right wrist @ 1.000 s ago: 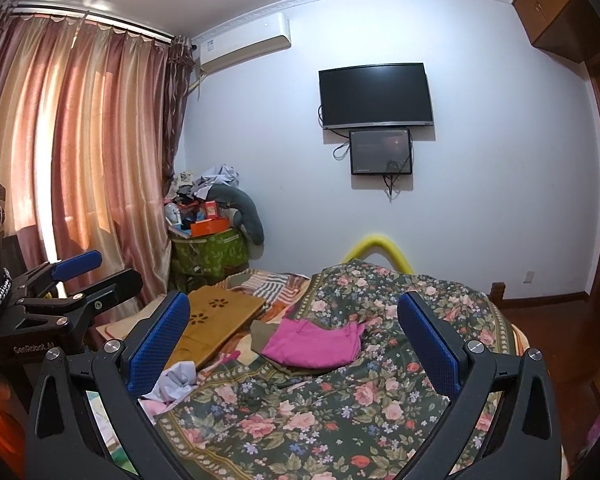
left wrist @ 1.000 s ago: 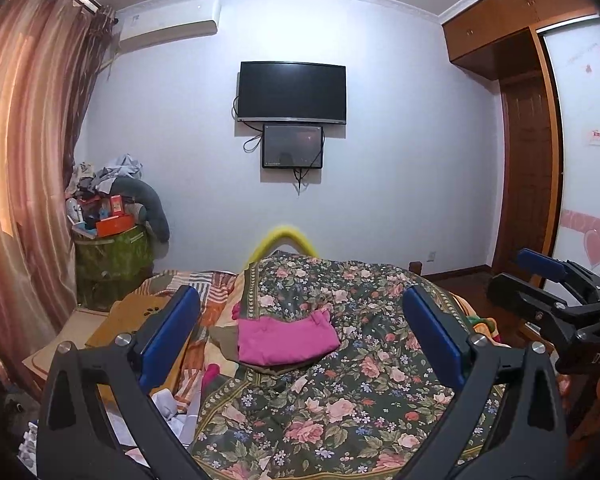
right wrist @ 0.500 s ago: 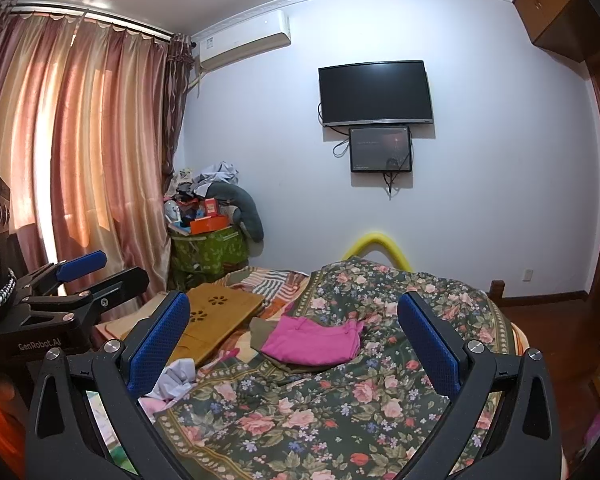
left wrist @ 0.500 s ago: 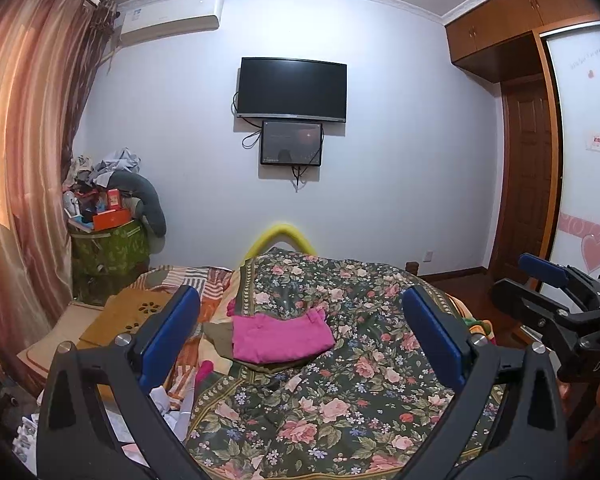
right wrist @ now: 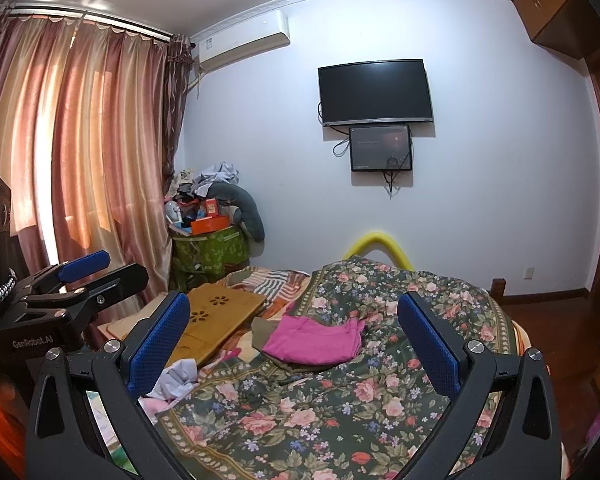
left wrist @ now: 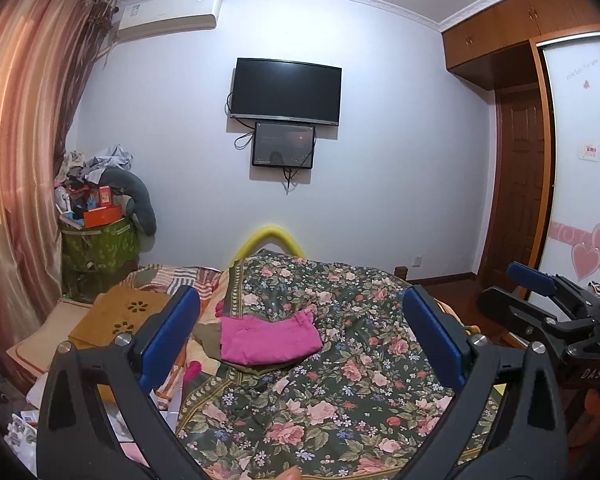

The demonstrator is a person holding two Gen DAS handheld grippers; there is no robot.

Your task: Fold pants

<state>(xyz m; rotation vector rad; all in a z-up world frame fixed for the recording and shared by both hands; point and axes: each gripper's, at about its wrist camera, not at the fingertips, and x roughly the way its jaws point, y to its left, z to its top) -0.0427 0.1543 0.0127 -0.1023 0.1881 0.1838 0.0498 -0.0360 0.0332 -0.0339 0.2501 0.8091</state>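
Note:
Folded pink pants lie on an olive garment on the floral bedspread, towards the far left of the bed; they also show in the right wrist view. My left gripper is open and empty, held above the near part of the bed, well short of the pants. My right gripper is open and empty too, at about the same height. Each gripper shows at the edge of the other's view: the right one and the left one.
A wooden lap tray and loose clothes lie left of the bedspread. A green bin piled with boxes stands by the curtain. A yellow bed rail, wall TV and wooden door lie beyond.
The left wrist view has shifted slightly, with the pants sliding a little to the left in frame. Both grippers stay open and empty. The pants have not moved on the bed.

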